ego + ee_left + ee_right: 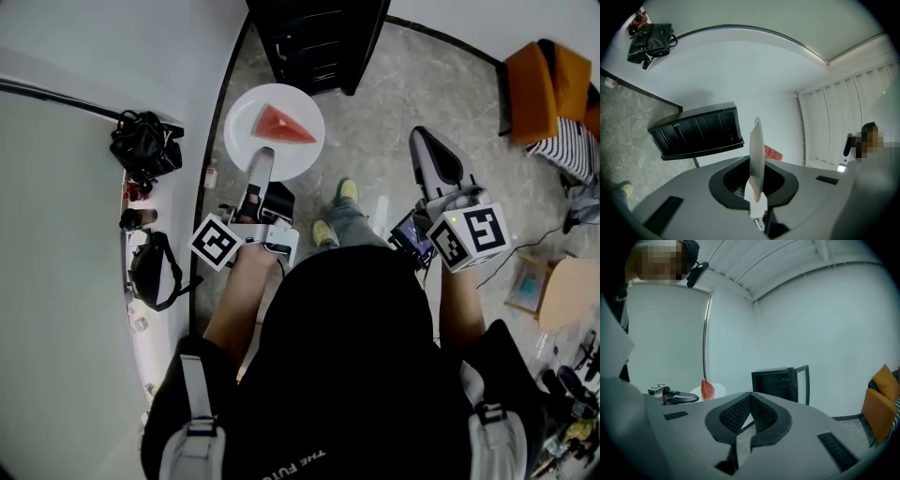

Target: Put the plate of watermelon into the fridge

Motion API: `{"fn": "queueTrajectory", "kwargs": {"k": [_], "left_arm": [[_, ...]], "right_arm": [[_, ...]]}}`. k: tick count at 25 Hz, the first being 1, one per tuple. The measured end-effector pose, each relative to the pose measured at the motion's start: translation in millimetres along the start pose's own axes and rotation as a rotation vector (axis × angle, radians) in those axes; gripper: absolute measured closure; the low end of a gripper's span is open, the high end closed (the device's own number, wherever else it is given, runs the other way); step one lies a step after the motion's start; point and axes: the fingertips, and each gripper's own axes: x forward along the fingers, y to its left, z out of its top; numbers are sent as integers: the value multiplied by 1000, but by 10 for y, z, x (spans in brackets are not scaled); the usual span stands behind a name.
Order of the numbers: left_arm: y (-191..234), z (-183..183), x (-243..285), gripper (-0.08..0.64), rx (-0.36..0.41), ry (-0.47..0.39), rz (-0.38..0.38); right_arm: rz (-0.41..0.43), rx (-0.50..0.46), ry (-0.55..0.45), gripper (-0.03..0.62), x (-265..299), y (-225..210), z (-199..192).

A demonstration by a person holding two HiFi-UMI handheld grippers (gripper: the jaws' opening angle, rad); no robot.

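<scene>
the plate [248,112] sits just in front of the fridge [319,42], on the person's side of it, held level above the floor [394,103] with one wedge of watermelon [281,125] lying on top, its point turned away from the dark cabinet. the plate's edge farthest from the fridge is pinched in the left gripper [261,167]. in the left gripper view the plate [756,154] stands edge-on, running straight down the middle between the two jaws, which are closed tight on its rim; the red watermelon [772,153] shows just past that rim on one side, and the fridge [696,131] lies beyond and to the side.

the left gripper reaches out ahead of the body toward the fridge, forearm extended, its marker cube [217,242] on the end away from the fridge. the right gripper [424,141] is held well apart from the plate, also aimed toward the fridge side but off to the right of it. in the right gripper view its jaws [750,397] meet at the tips with nothing between them; the fridge [780,383] stands ahead with its door [802,383] swung open.
</scene>
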Motion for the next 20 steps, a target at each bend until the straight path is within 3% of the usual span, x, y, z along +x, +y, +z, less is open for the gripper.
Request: {"fn": "queueTrajectory", "kwargs": {"k": [13,20], "left_arm": [[-102,14,100,531,30,1,-55],[87,71,675,531,26,9,-37]], "right_arm": [[12,-42,-42,583,29,33,79],[20,-27,-28,583,428,-413,76]]}}
